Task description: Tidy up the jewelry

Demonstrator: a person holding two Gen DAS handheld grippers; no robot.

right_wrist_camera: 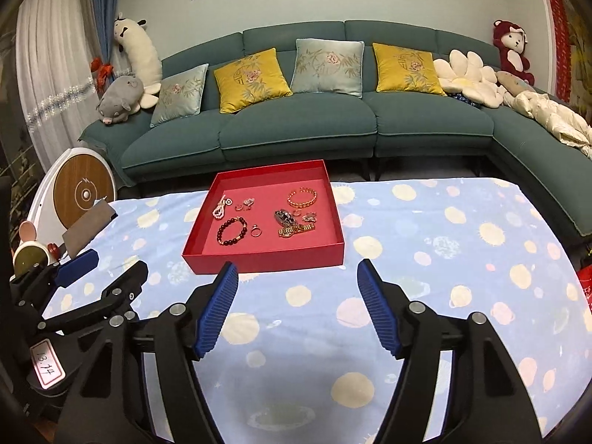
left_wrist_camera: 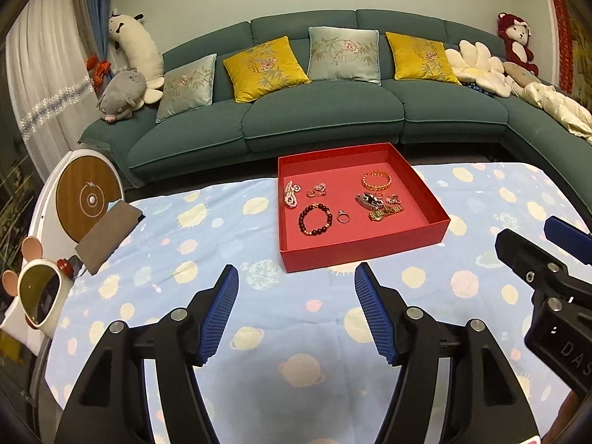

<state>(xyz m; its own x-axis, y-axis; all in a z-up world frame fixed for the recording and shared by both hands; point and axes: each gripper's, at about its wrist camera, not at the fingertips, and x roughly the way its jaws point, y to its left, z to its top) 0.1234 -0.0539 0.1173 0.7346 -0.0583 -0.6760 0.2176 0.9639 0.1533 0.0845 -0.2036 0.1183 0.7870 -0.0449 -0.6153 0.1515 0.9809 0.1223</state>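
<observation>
Both grippers hang over the front of the desk (left_wrist_camera: 222, 222), which is covered by a blue planet-print cloth, and the red box (left_wrist_camera: 364, 251) lies ahead of both, toward the sofa (right_wrist_camera: 296, 137). From the left gripper (left_wrist_camera: 296, 281) the box sits ahead and a little to the right; from the right gripper (right_wrist_camera: 298, 277) it sits ahead and a little to the left, so the box lies roughly between the two, and neither looks clearly nearer. Both grippers stand wide with nothing between the blue pads, well short of the box's near wall. No earlier view is given, so only this stance can be told. All the jewelry seen is inside the box, none on the cloth. On the box's left side lie a pearl string (left_wrist_camera: 290, 194), long axis running front to back, small rings (left_wrist_camera: 316, 190), a dark bead bracelet (left_wrist_camera: 315, 219) lying flat and a single ring (left_wrist_camera: 343, 217) just beside it. On the right side a gold bracelet (left_wrist_camera: 376, 180) lies near the far wall, apart from a tangled heap (left_wrist_camera: 377, 205) of a gold watch band and silver pieces that touch one another. The heap seems the part most in need of sorting, and it lies on the right gripper's side of the box.
</observation>
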